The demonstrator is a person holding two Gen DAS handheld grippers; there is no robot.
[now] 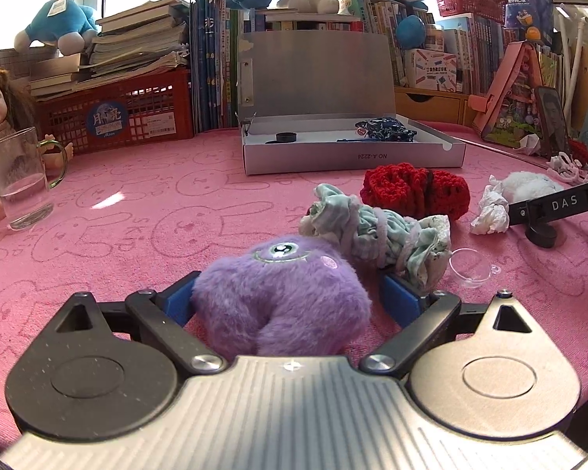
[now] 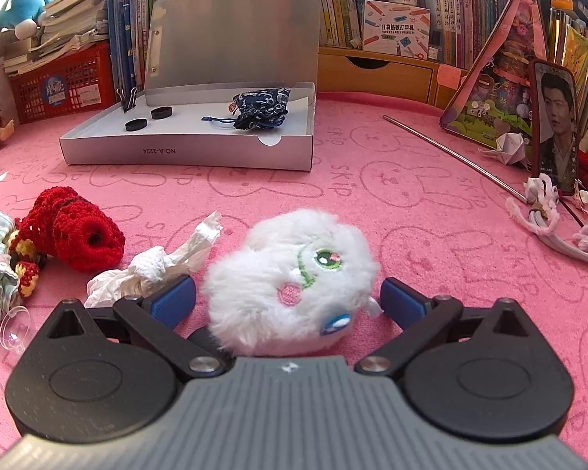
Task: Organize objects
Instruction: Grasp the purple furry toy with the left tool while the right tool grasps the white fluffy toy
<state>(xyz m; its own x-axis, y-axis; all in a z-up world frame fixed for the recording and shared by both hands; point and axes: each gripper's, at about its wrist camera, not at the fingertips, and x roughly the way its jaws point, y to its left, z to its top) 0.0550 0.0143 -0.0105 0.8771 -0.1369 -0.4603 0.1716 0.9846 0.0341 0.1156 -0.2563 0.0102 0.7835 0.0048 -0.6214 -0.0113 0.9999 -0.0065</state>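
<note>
Spreading across the pink surface, the clutter waits near an open grey box holding a blue patterned pouch and two black discs. Each hand-held gripper stands open around a plush: left straddles the purple one, right the white one. Both look light and squashy; pinch mid-body.

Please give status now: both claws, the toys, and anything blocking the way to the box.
Left claw open around purple plush. Right claw open around white plush. Grey box open ahead. Crumpled tissue beside right claw.
</note>
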